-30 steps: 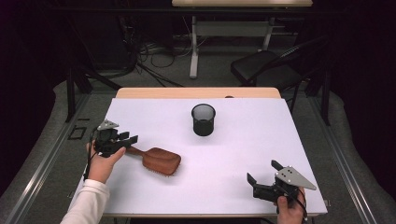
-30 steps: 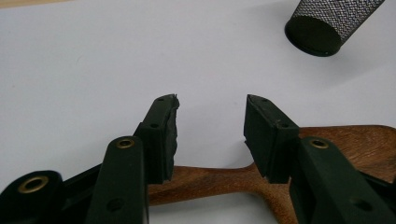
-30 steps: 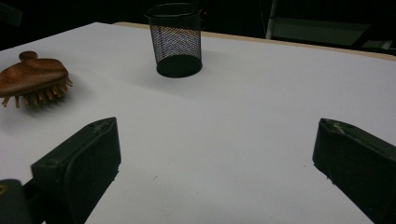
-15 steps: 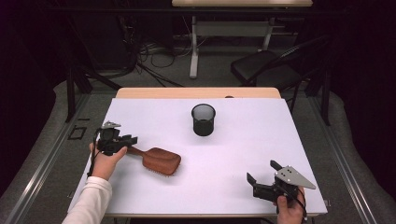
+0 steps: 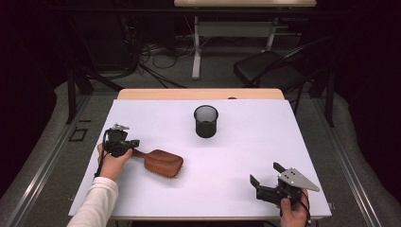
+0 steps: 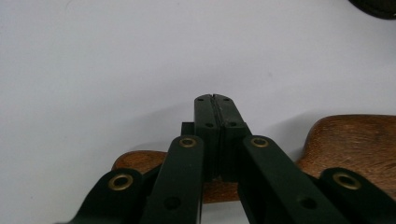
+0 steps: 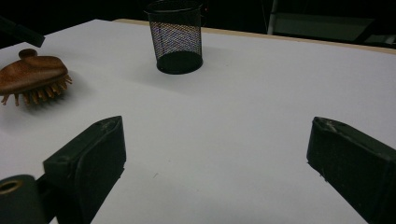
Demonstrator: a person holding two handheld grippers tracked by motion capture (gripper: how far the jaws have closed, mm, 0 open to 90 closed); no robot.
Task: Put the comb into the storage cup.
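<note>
White table (image 5: 236, 156), high view. Item 1: wooden hairbrush (image 5: 158, 161), bristles down, at 9 o'clock of table centre. Left claw (image 5: 134, 143) clenched, jaws together above the brush handle; whether it pinches the handle cannot be told. Item 2: black mesh pen cup (image 5: 206, 121), upright, 12 o'clock. Right claw (image 5: 264, 174) released, jaws wide apart, 5 o'clock corner.

lab or studio: dark room, floor cables (image 5: 142, 61), white table (image 5: 265, 142)

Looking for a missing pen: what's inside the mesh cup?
The mesh cup looks empty from the high view; its dark bottom isn't clearly visible, so something small could hide there.
</note>
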